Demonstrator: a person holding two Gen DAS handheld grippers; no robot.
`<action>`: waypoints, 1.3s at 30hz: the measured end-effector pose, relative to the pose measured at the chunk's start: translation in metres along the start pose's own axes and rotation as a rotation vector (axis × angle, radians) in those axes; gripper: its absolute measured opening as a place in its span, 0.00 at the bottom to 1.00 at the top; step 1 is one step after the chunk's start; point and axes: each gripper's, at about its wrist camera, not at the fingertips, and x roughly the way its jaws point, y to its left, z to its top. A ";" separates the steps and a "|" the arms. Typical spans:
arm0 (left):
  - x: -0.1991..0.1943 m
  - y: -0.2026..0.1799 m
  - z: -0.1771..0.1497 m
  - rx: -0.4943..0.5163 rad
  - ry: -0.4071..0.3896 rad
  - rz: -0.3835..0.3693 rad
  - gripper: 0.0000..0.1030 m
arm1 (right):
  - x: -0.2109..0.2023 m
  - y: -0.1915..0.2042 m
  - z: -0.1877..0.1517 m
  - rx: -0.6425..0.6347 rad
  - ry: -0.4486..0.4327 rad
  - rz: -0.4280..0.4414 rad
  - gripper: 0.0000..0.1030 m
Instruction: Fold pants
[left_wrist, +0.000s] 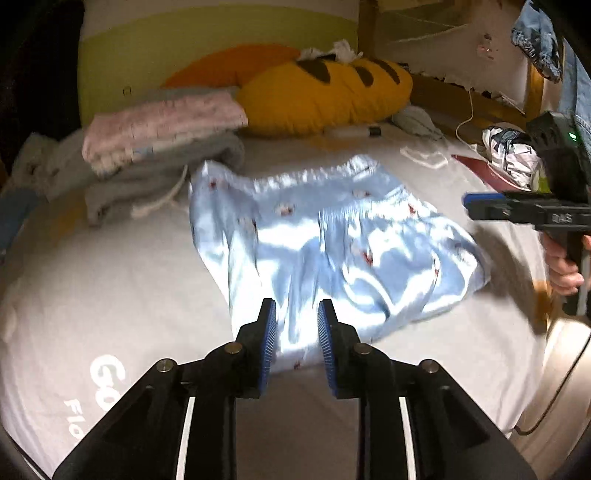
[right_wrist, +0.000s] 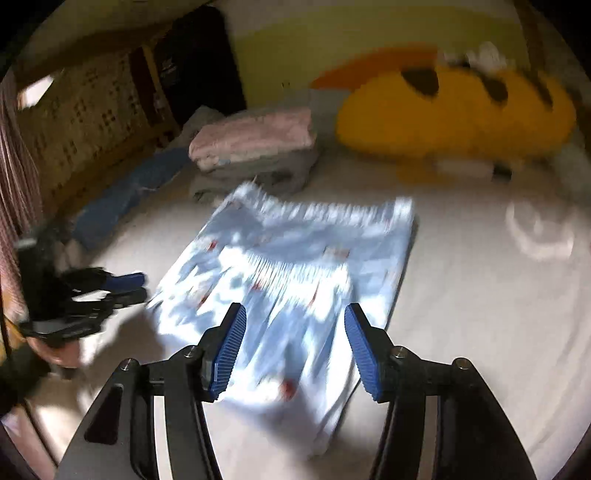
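Note:
Light blue satin pants (left_wrist: 325, 251) with small red prints lie folded in a rumpled block on the white bed; they also show in the right wrist view (right_wrist: 295, 273). My left gripper (left_wrist: 297, 310) is open and empty, just above the near edge of the pants. My right gripper (right_wrist: 293, 314) is open wider and empty, hovering over the near part of the pants. The right gripper also shows at the right edge of the left wrist view (left_wrist: 476, 206), beside the pants. The left gripper shows in the right wrist view (right_wrist: 136, 286), at the pants' left edge.
A stack of folded pink and grey clothes (left_wrist: 162, 144) lies behind the pants. A yellow cushion with dark stripes (left_wrist: 325, 96) lies at the back. Crumpled clothing (left_wrist: 513, 155) and a cable (left_wrist: 465, 125) lie at the right. The white bed sheet (left_wrist: 110, 302) surrounds the pants.

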 end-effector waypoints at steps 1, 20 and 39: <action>0.003 -0.001 -0.001 -0.003 0.010 0.000 0.22 | -0.002 0.001 -0.006 0.011 0.005 0.001 0.55; -0.017 0.001 -0.013 0.030 -0.027 0.278 0.01 | -0.004 0.008 -0.024 0.013 0.005 -0.029 0.47; 0.003 0.010 -0.019 0.016 0.099 0.334 0.01 | 0.000 0.008 -0.042 -0.041 0.025 -0.234 0.00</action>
